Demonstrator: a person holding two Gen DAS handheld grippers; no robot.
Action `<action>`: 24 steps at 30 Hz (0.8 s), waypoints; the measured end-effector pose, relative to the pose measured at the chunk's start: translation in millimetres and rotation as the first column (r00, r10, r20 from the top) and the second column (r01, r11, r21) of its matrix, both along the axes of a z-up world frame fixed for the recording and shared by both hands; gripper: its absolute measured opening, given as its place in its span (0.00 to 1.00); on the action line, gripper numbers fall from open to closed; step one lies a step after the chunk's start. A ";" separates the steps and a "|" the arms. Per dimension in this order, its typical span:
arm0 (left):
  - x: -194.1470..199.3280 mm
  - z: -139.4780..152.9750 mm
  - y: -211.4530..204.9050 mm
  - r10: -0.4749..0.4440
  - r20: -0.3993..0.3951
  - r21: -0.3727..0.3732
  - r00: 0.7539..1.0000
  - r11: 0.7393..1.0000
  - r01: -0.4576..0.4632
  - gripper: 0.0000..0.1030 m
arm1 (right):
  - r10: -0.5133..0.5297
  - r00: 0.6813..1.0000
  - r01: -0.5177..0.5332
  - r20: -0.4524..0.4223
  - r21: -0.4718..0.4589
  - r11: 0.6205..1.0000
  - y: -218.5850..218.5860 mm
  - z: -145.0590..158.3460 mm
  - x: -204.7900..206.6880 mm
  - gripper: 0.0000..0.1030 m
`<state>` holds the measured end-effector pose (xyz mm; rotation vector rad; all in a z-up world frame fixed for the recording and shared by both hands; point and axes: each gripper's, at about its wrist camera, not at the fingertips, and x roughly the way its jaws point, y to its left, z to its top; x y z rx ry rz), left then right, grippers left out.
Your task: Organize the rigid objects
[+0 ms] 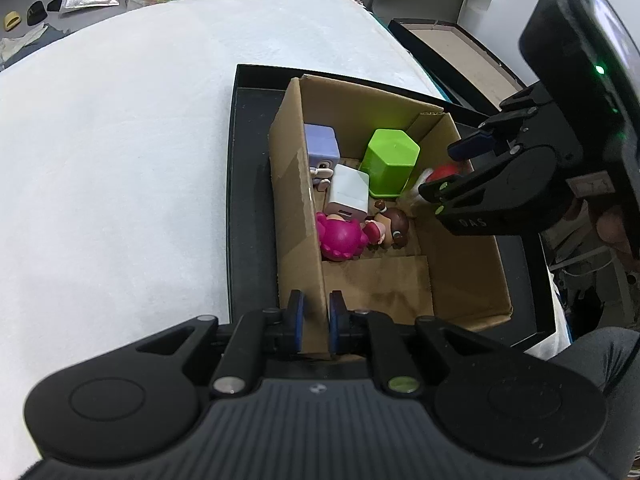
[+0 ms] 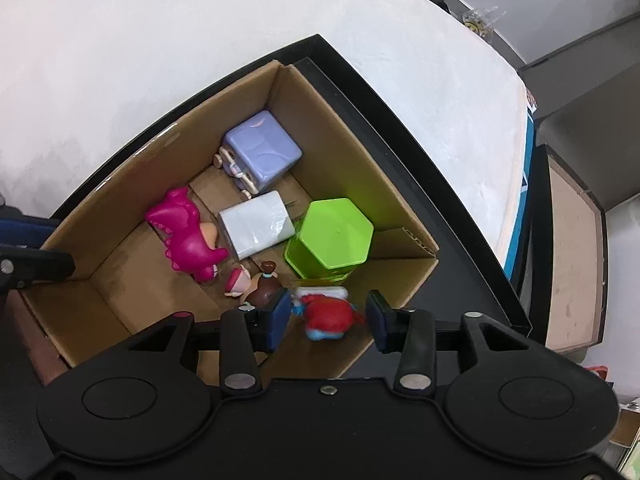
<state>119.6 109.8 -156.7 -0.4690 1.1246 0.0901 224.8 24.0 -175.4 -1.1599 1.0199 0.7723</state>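
Cardboard box (image 1: 460, 280), open-topped, set inside a shallow black tray (image 1: 250, 200) on a counter (image 1: 120, 160) draped in white cloth. Left tongs (image 1: 316, 326) clamped on the box's near wall, one blue pad (image 1: 297, 322) outside and the other inside the cardboard. Right tongs (image 2: 328, 318) spread apart over the box's near corner, straddling a red and blue toy (image 2: 326, 318) without either pad clearly touching it — contact cannot be told for sure.

Inside the box, from the right wrist view:
- lavender cube toy (image 2: 262, 152) toward the far corner, small cream limbs sticking out of its side;
- white block (image 2: 256, 224) just beside it, lying flat, touching or nearly touching the green container;
- lime-green hexagonal container (image 2: 332, 236) against the right-hand wall, closed face up;
- magenta dinosaur figure (image 2: 186, 232) lying on its side beside the left-hand wall;
- small brown-haired doll (image 2: 256, 286) lying down between the dinosaur and the red toy, just beside the left pad of the right tongs.

Near stretch of the box floor — bare cardboard, in the left wrist view. Second black tray (image 1: 452, 44) with a brown liner off past the counter's far right edge.
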 end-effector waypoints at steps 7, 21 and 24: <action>0.9 -0.1 0.4 0.012 -0.004 -0.006 1.000 1.000 -0.012 0.11 | -0.045 0.999 0.046 -0.010 0.059 0.997 -14.0 21.5 6.5 0.43; 0.9 3.1 -4.7 0.034 -0.011 0.020 0.999 0.999 -0.034 0.10 | -0.098 0.994 0.107 -0.055 0.196 0.975 -58.7 67.8 14.6 0.50; 0.7 4.4 -4.5 0.037 -0.007 0.017 0.999 0.999 -0.037 0.09 | -0.118 0.991 0.131 -0.067 0.229 0.965 -69.1 76.1 19.1 0.55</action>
